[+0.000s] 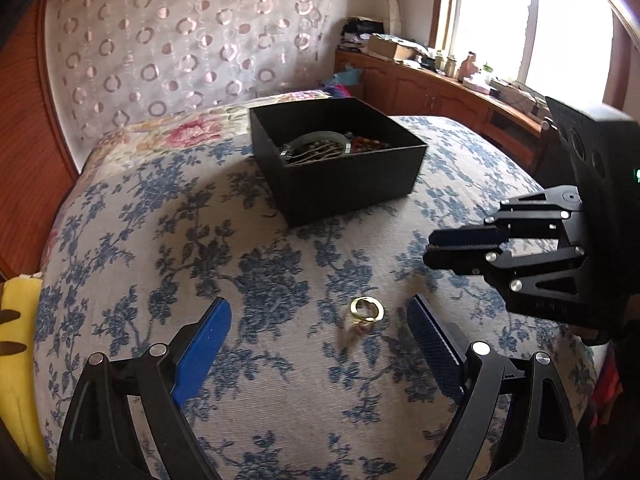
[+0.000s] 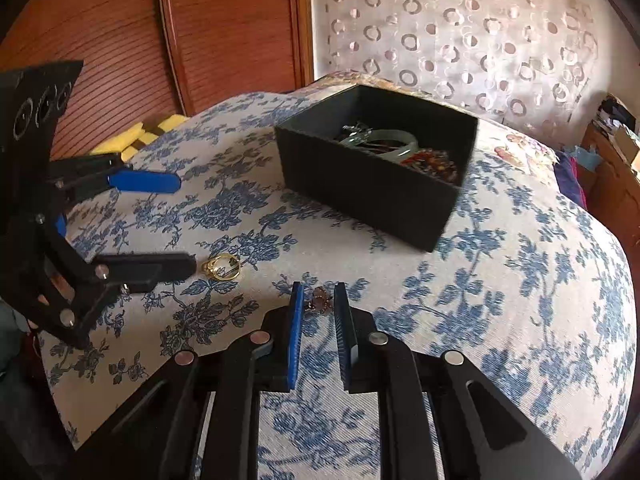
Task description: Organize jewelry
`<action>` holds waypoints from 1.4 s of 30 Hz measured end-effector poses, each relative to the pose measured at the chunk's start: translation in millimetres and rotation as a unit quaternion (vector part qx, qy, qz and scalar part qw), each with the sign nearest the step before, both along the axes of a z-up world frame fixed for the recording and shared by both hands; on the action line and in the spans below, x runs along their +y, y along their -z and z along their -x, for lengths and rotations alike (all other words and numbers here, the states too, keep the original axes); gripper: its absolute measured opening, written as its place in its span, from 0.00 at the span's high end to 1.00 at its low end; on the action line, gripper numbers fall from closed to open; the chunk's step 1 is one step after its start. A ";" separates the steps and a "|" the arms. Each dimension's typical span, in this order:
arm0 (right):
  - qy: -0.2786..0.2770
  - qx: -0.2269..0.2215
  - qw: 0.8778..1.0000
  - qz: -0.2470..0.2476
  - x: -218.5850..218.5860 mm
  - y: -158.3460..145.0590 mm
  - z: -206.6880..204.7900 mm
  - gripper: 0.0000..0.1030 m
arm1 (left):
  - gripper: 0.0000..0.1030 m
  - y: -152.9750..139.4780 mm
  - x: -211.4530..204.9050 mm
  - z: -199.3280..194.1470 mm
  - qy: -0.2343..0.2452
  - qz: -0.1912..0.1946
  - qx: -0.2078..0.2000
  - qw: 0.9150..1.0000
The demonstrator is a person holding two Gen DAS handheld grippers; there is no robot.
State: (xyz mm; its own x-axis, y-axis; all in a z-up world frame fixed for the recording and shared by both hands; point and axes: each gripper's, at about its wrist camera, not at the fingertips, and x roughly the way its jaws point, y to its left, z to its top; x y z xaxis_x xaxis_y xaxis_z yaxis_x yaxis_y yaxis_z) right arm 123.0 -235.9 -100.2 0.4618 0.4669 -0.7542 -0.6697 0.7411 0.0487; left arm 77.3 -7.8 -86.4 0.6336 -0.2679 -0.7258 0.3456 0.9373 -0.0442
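A gold ring (image 1: 367, 309) lies on the floral bedspread between the fingers of my open left gripper (image 1: 320, 320); it also shows in the right wrist view (image 2: 222, 266). My right gripper (image 2: 318, 298) is nearly shut, its fingers on either side of a small brown beaded piece (image 2: 320, 300); whether it grips it I cannot tell. The right gripper also shows in the left wrist view (image 1: 430, 252). A black open box (image 1: 340, 184) holds a pale bangle (image 2: 396, 142), beads and other jewelry farther back.
The bed's blue floral cover (image 2: 500, 300) fills both views. A wooden wardrobe (image 2: 160, 40) stands at the left with yellow foam (image 2: 132, 136) below it. A patterned curtain (image 1: 180, 40) hangs behind, and a cluttered wooden sideboard (image 1: 440, 88) runs under the window.
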 end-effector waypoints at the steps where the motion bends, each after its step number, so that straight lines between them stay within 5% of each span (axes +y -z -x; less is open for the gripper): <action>1: 0.002 -0.002 1.000 -0.003 -2.5 -1.6 0.7 0.84 | 0.19 0.6 -3.5 0.2 0.004 -0.003 0.001 1.000; 8: 0.014 -0.014 1.000 -0.011 -14.1 -10.8 7.5 0.84 | 0.50 6.3 -23.1 -2.2 0.023 -0.023 0.010 0.999; 17: 0.017 -0.018 1.000 -0.016 -21.8 -14.7 9.7 0.84 | 0.65 12.0 -35.4 -2.2 0.030 -0.045 0.012 0.998; 21: 0.016 -0.019 1.000 -0.018 -22.4 -15.1 10.4 0.84 | 0.82 14.0 -35.3 -1.3 0.033 -0.044 0.015 0.998; 42: 0.034 -0.052 0.998 -0.034 -18.2 -39.8 -11.2 0.84 | 0.82 -22.6 -18.2 -21.8 -0.013 -0.019 -0.044 0.999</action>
State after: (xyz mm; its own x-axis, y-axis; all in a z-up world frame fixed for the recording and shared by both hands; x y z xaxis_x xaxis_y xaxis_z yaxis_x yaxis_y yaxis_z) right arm 134.2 -254.1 -60.4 0.5675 0.4806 -0.6686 -0.6226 0.7818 0.0335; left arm 99.2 -26.0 -63.8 0.7020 -0.2243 -0.6760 0.3225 0.9463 0.0209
